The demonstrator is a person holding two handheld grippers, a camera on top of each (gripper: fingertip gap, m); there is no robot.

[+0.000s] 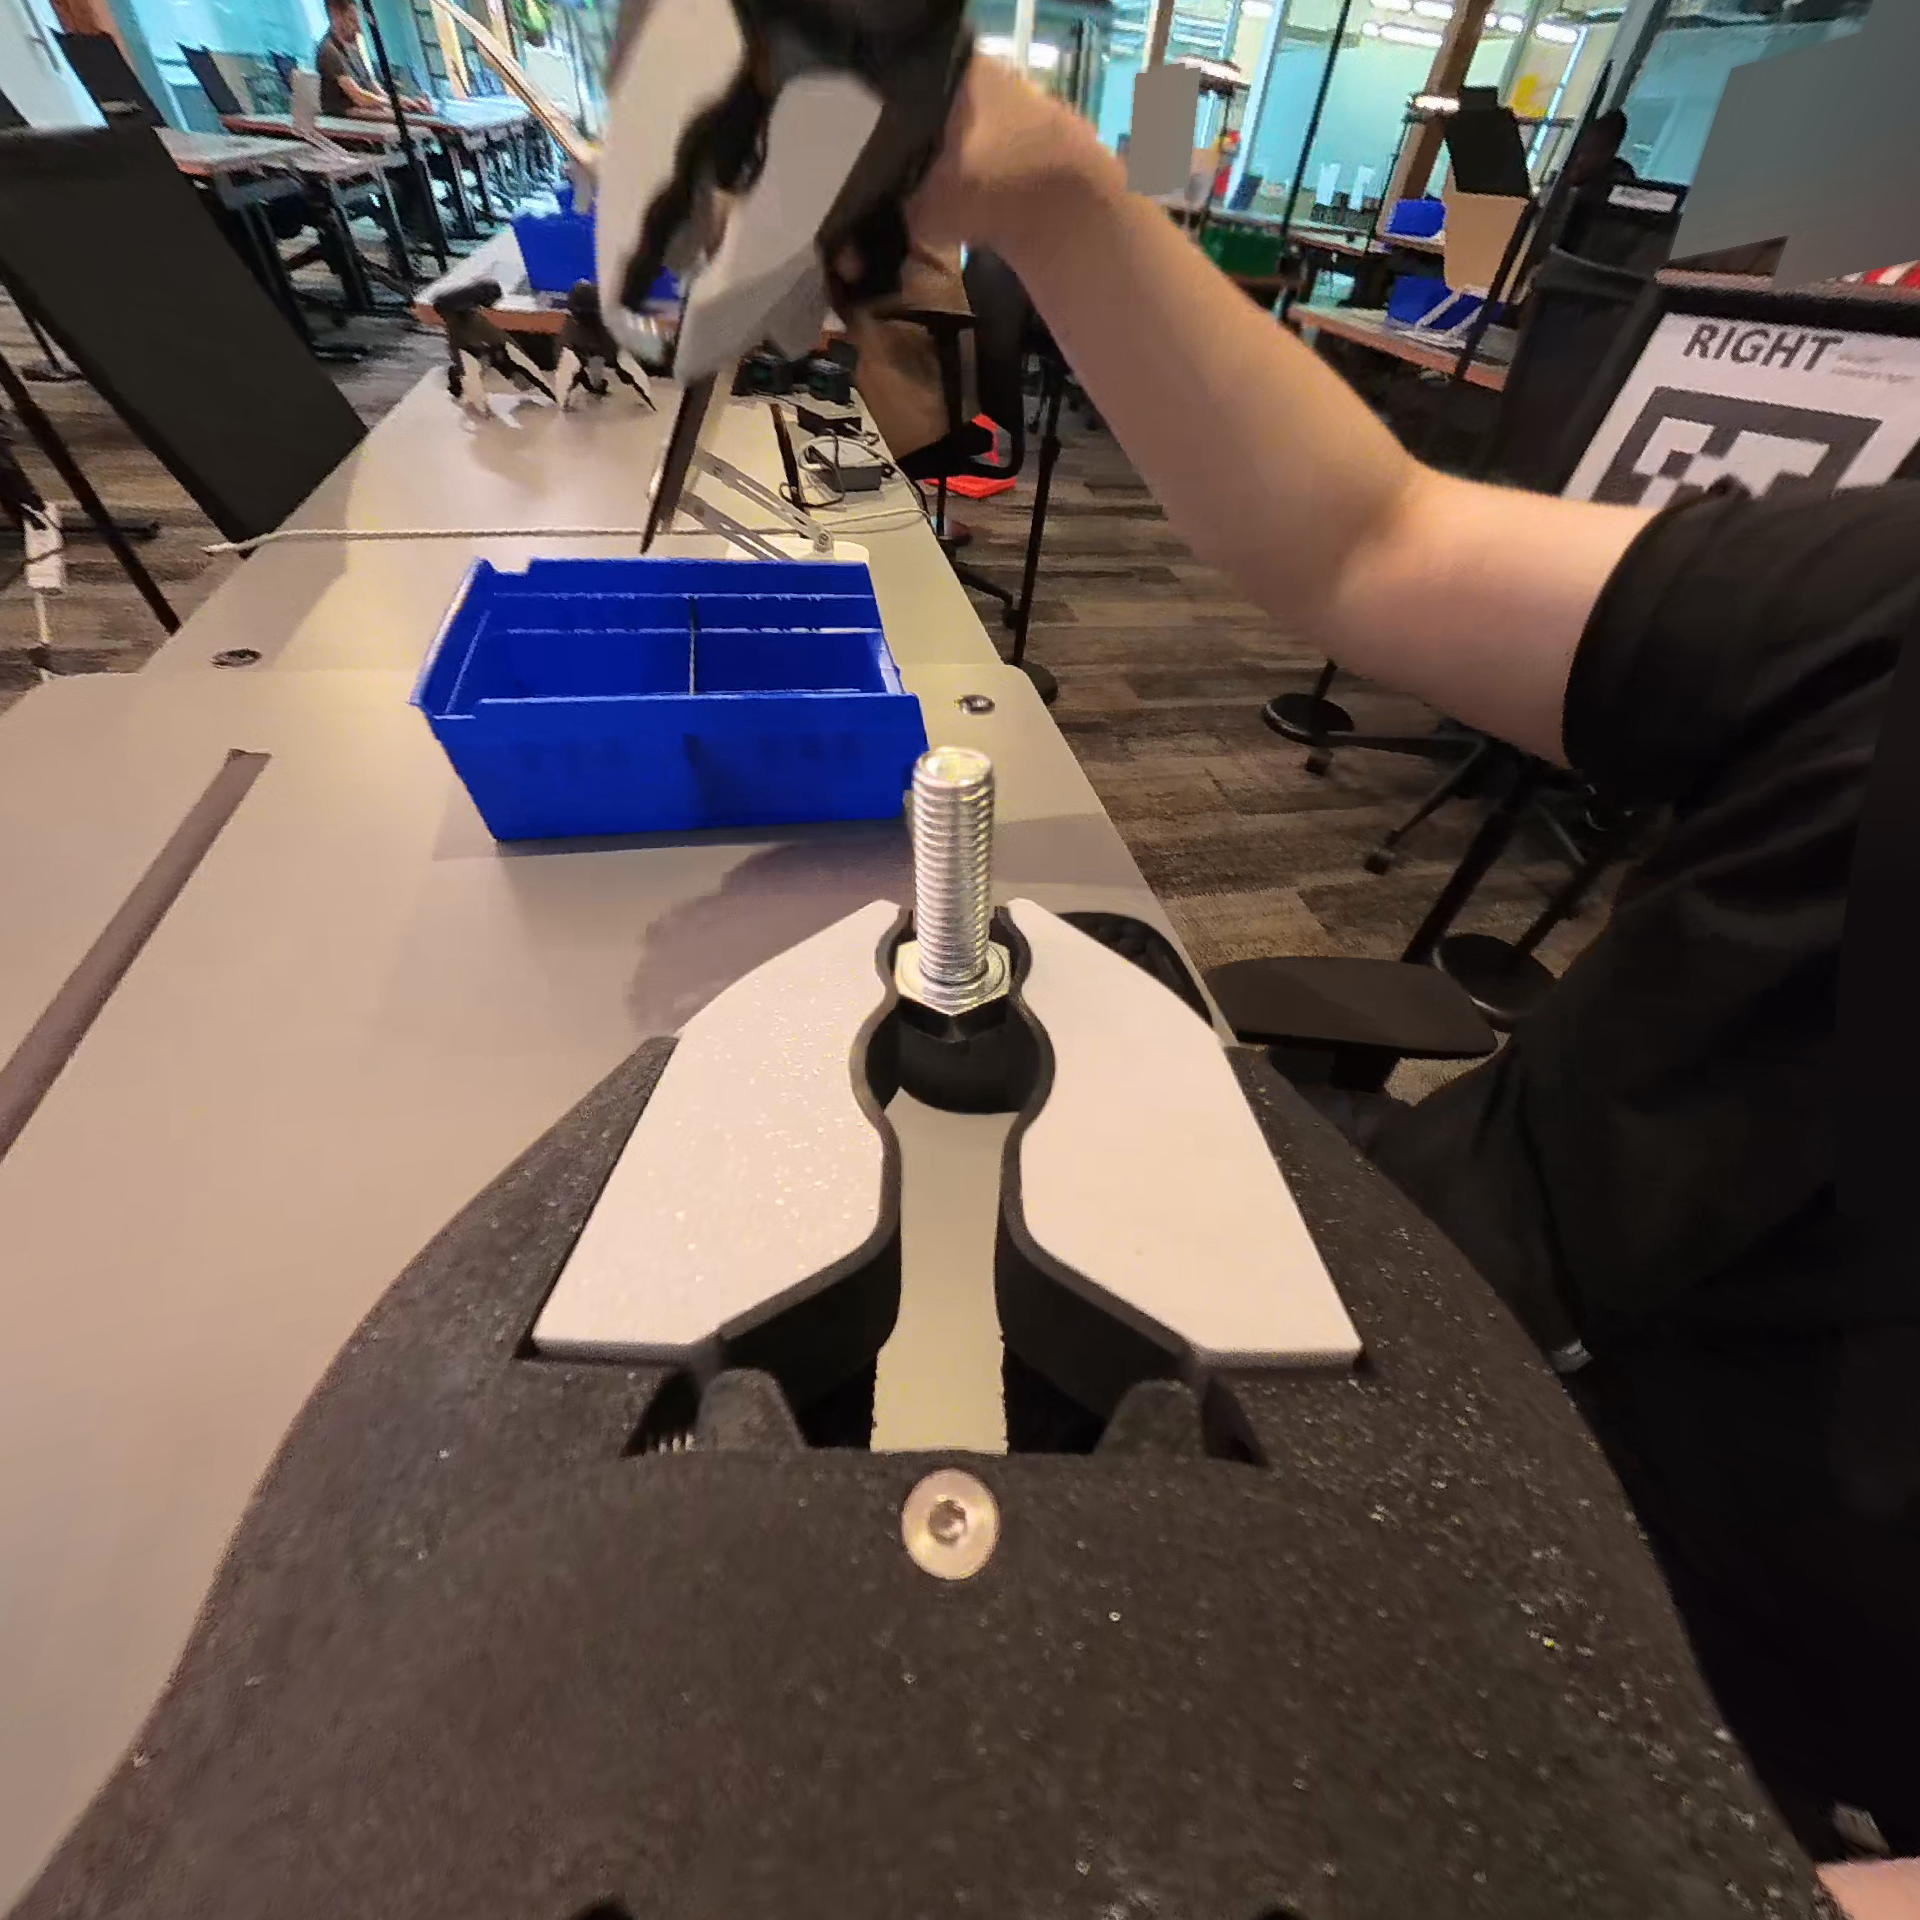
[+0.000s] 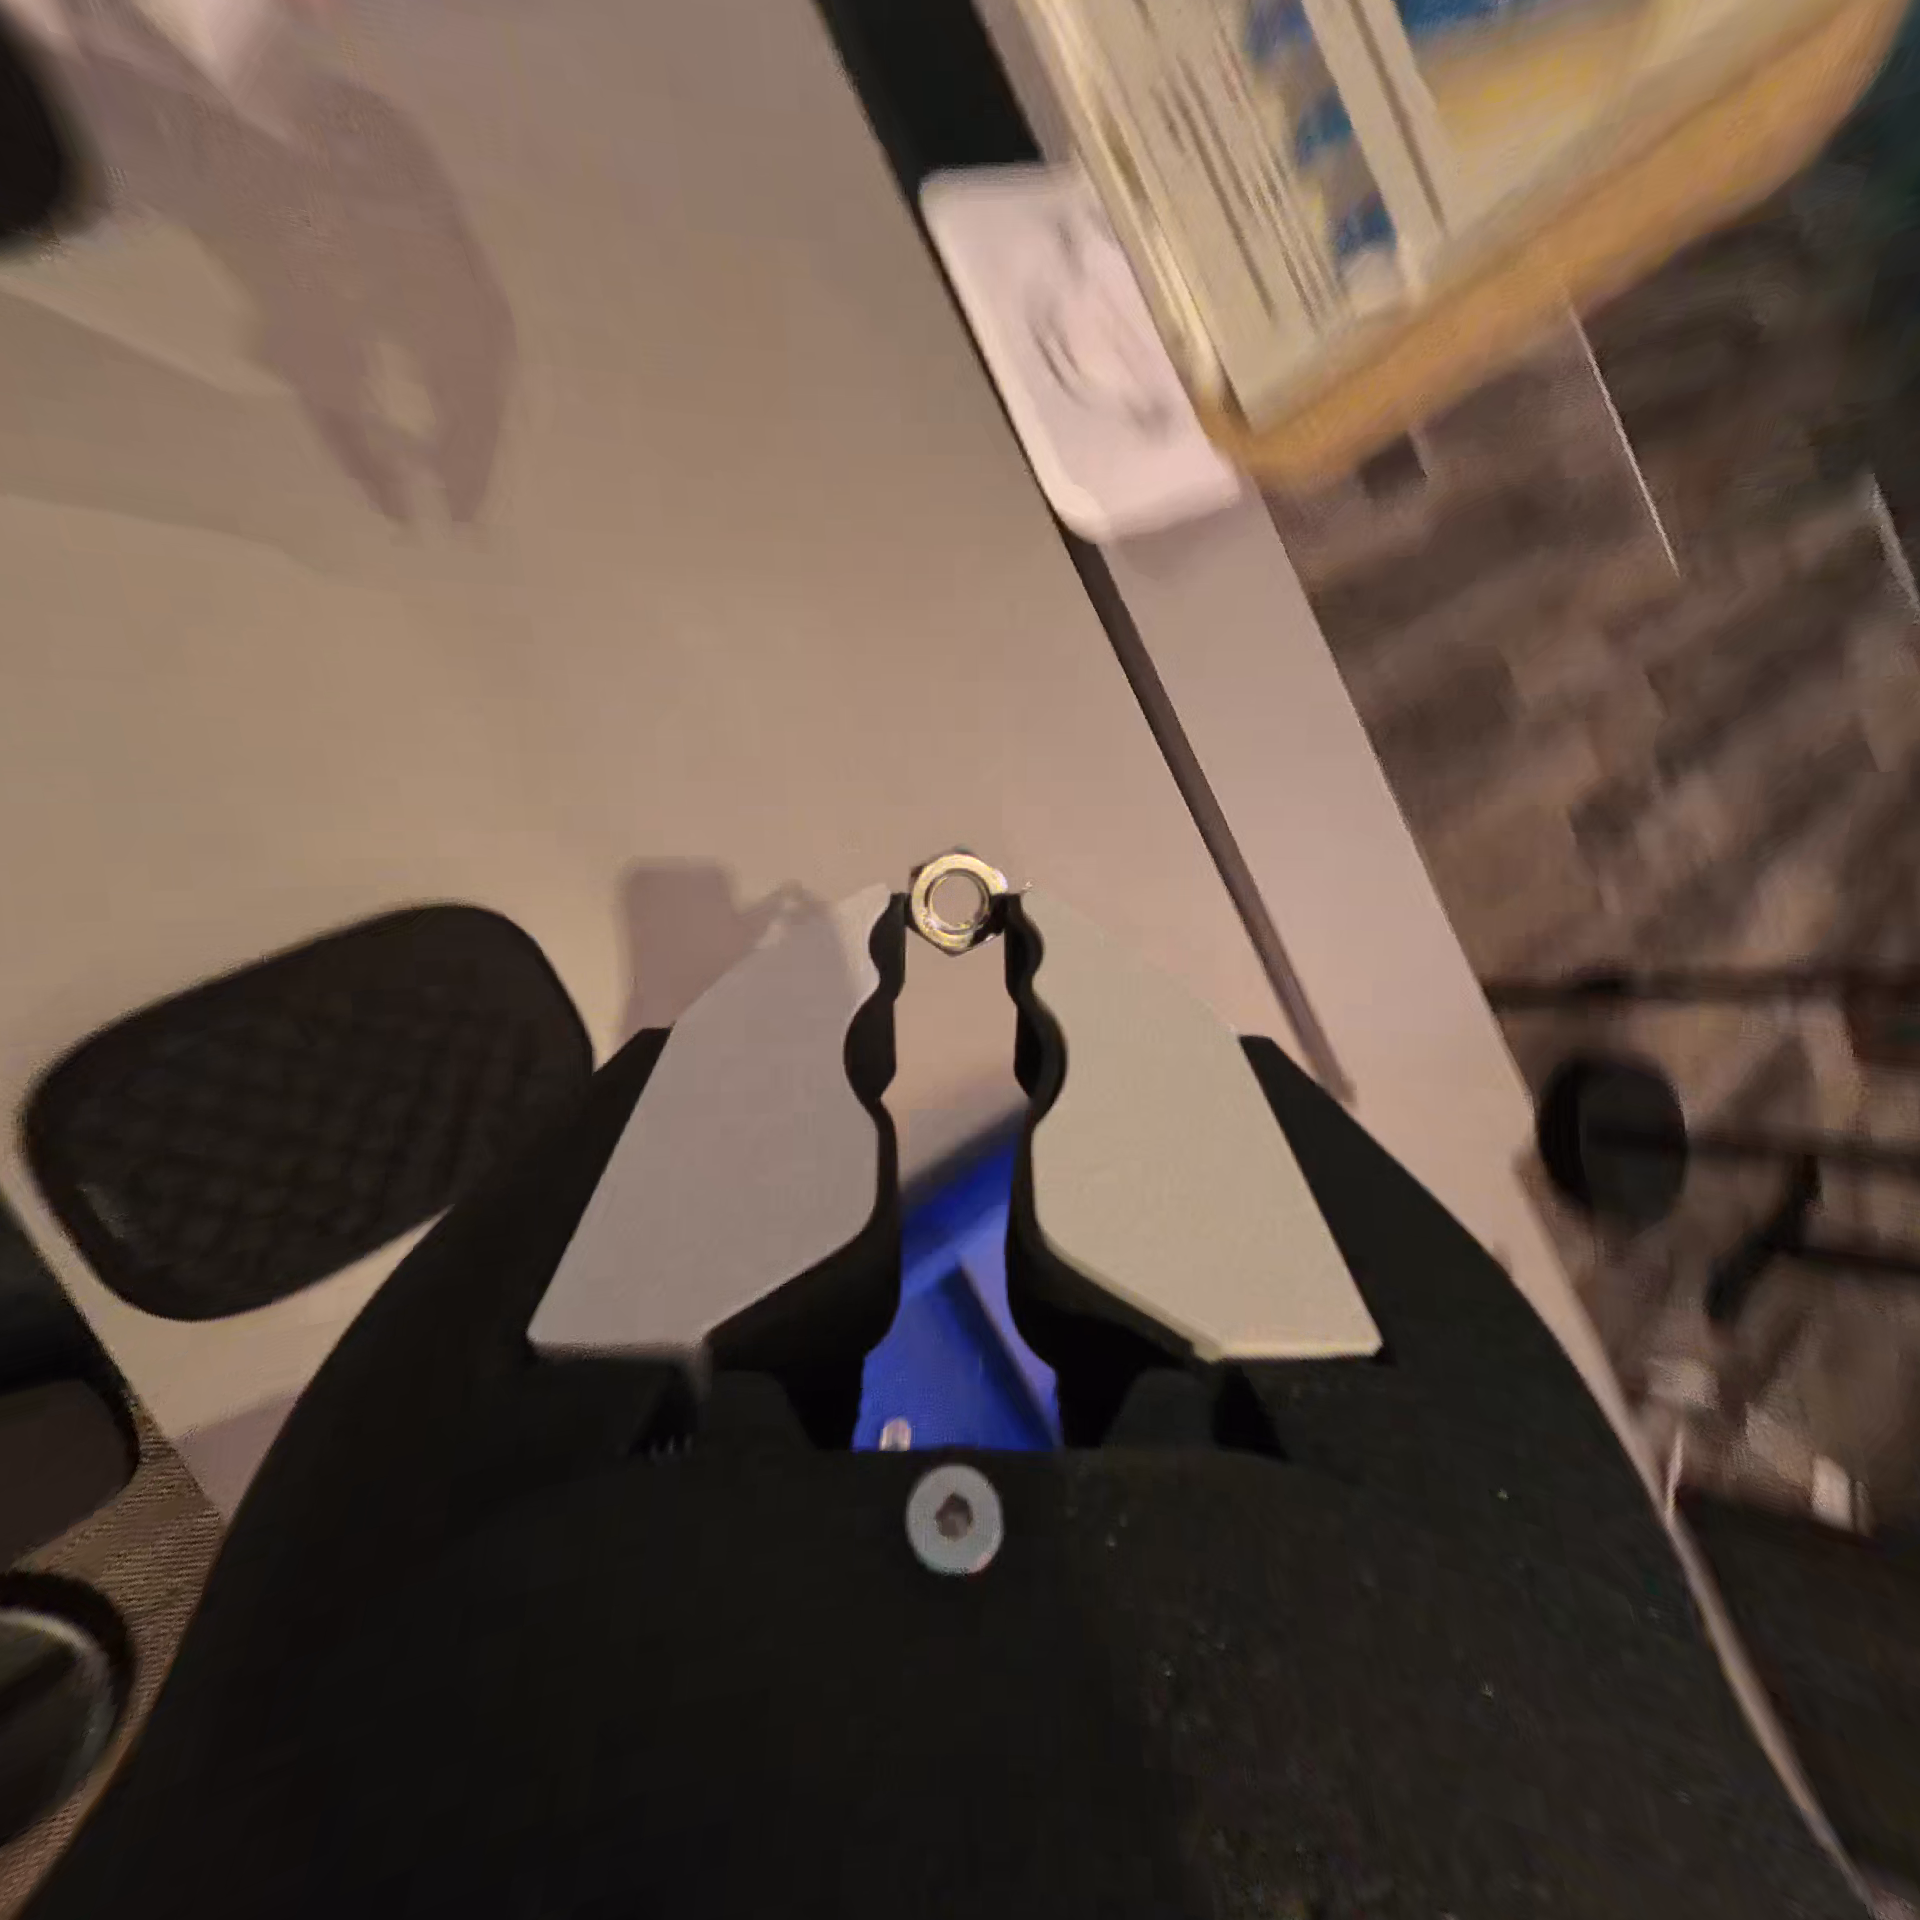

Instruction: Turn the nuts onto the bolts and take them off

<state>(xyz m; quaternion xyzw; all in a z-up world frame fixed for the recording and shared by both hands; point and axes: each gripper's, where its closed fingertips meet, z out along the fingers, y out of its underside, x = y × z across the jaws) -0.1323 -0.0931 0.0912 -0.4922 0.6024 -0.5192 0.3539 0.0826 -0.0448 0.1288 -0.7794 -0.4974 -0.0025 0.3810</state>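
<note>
My left gripper (image 1: 951, 951) is shut on a silver bolt (image 1: 952, 862) and holds it upright by its hex head, threads pointing up and bare. My right gripper (image 2: 954, 914) is shut on a small silver nut (image 2: 950, 904), pinched between its fingertips with the hole facing the camera. In the left wrist view the right gripper (image 1: 649, 312) is raised high above the table, blurred, well up and left of the bolt, held by a person's bare arm (image 1: 1247, 436). The blue bin (image 1: 675, 691) sits on the table beyond the bolt.
The grey table (image 1: 260, 1039) runs ahead, its right edge just beyond the bolt. The blue bin (image 2: 951, 1340) also shows under my right gripper. A black chair armrest (image 1: 1351, 997) sits right of the table. A white clamp (image 2: 1081, 353) sits on the table edge. Tip to tip, the grippers are about 25 centimetres apart.
</note>
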